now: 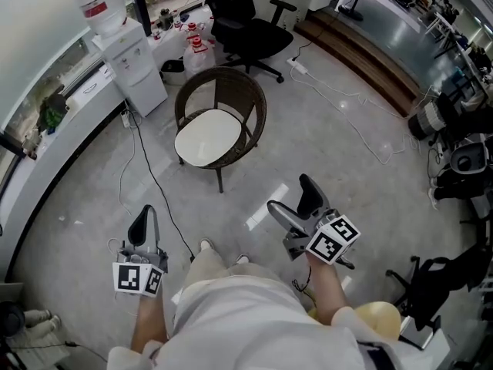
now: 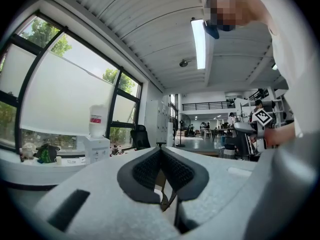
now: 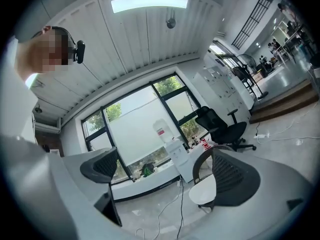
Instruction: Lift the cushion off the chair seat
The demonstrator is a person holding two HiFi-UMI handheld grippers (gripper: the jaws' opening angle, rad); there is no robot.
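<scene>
Right gripper (image 1: 287,192) roughly level, agape, toward chair (image 1: 260,111)

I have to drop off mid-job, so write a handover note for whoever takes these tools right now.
Left tool: shut, nothing in it.
Right tool: open wide, nothing in it.
Cushion: white, lying flat on the seat of the wicker chair, well ahead of both tools; neither touches it.
Done: nothing on the cushion yet.
Left: close in on the chair, open the left tool if it is needed, grip the cushion and lift it off the seat.
</scene>
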